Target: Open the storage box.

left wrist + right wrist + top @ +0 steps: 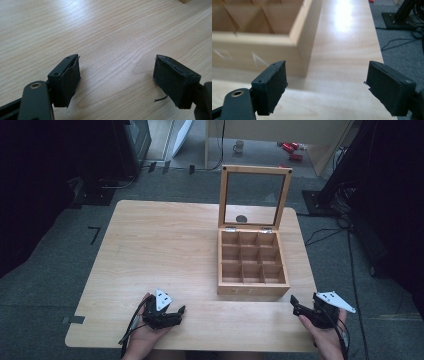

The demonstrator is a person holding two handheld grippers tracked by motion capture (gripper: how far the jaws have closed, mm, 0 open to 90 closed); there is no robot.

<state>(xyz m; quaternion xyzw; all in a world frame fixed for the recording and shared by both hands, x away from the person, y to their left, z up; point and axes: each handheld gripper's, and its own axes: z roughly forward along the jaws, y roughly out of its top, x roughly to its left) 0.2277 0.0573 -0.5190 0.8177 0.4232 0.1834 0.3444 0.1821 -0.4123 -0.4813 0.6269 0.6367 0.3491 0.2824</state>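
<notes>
A: Item one, the main piece?

B: Wooden box (253, 265), nine square compartments in three rows of three, set on the table (160, 250) at about 3 o'clock from the table's middle, near the right edge. Its lid (255, 196) is a wooden frame with a clear pane, standing upright on the back hinges at the box's 12 o'clock side. No contents can be made out in the compartments.

A: Item two?

B: Left gripper (176, 314), held in the left hand (146, 330) at the table's 7 o'clock, close to the near edge, well apart from the box. In the left gripper view its jaws stand wide apart over bare wood grain, nothing between them.

A: Item three?

B: Right gripper (295, 304), in the right hand (325, 332) at roughly 5 o'clock, by the table's near right corner, near the box's front right corner. The right gripper view (324, 82) shows the jaws spread wide and empty, with the box corner ahead at 11 o'clock and tabletop between the pads.

A: Surroundings?

B: Grey carpeted floor (60, 270); a mug (239, 146) on it beyond the table at 12 o'clock.
</notes>
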